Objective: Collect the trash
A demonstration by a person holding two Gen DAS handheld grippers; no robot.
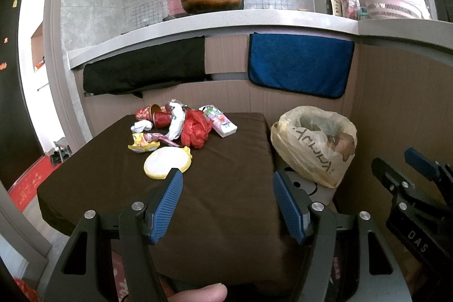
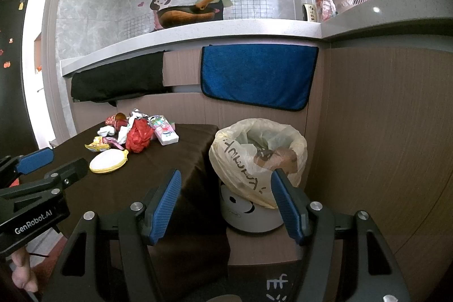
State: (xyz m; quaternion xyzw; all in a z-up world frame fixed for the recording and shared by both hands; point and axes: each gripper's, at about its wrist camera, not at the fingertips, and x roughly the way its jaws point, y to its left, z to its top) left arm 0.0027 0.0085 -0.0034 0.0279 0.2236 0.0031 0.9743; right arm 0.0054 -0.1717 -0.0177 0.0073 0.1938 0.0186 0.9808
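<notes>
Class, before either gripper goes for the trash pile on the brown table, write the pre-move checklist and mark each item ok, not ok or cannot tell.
1. Left gripper open, nothing held: ok.
2. Right gripper open, nothing held: ok.
3. Trash pile in plain view on the table, nothing covering it: ok.
4. Bin bag mouth open beside the table: ok.
5. Room left in the bag: cannot tell; some waste is already inside.
6. Yellow-rimmed round pad nearest the left gripper, lying apart from the pile: ok.

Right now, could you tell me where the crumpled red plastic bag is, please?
The crumpled red plastic bag lies in the trash pile at the far side of the brown-covered table, left of the white tissue pack and just beyond the round yellow-rimmed pad.
</notes>
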